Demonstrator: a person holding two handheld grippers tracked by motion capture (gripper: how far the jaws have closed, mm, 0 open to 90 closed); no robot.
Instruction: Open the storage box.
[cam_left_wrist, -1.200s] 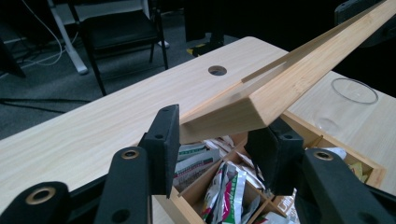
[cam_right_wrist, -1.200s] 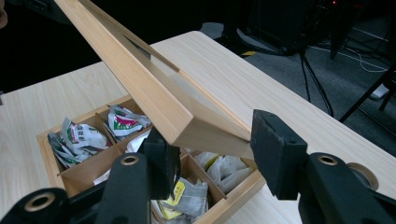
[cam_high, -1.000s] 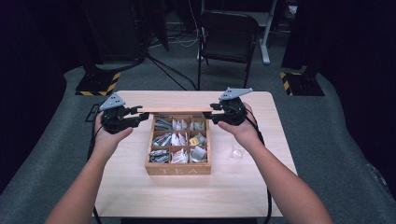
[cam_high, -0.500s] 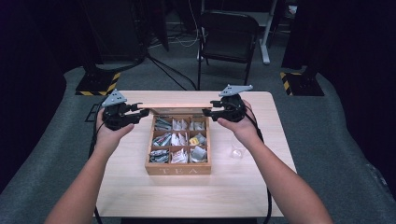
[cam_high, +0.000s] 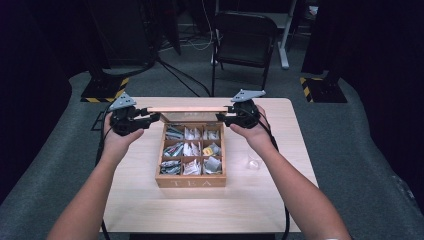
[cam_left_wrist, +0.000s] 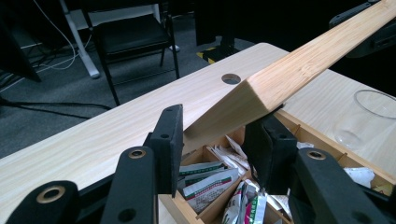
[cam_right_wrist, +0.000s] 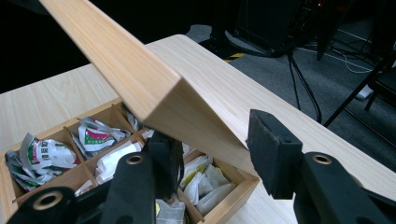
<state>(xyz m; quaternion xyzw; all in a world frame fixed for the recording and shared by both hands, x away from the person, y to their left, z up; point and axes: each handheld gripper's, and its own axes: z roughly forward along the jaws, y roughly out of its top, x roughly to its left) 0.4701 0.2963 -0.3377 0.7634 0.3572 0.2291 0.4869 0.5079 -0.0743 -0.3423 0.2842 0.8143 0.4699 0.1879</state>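
Note:
A wooden tea box (cam_high: 190, 181) stands mid-table, its compartments full of tea bags (cam_high: 192, 150). Its hinged lid (cam_high: 185, 109) is raised, the free edge a pale strip between the two grippers. My left gripper (cam_high: 155, 117) is shut on the lid's left end; its pads (cam_left_wrist: 170, 135) press the end face of the lid (cam_left_wrist: 289, 70). My right gripper (cam_high: 222, 116) is shut on the right end, and the lid (cam_right_wrist: 140, 70) sits between its pads (cam_right_wrist: 273, 149). Both pairs of jaws have just been closing on the lid.
A clear glass (cam_high: 254, 161) stands on the table (cam_high: 150, 200) right of the box, also seen as a glass (cam_left_wrist: 369, 116) past the lid. A black chair (cam_high: 245, 42) and cables lie beyond the far edge. The table has a cable hole (cam_left_wrist: 231, 78).
The lid's free edge has come up a little between the grippers and shows as a pale strip. Both hands have stayed almost in place.

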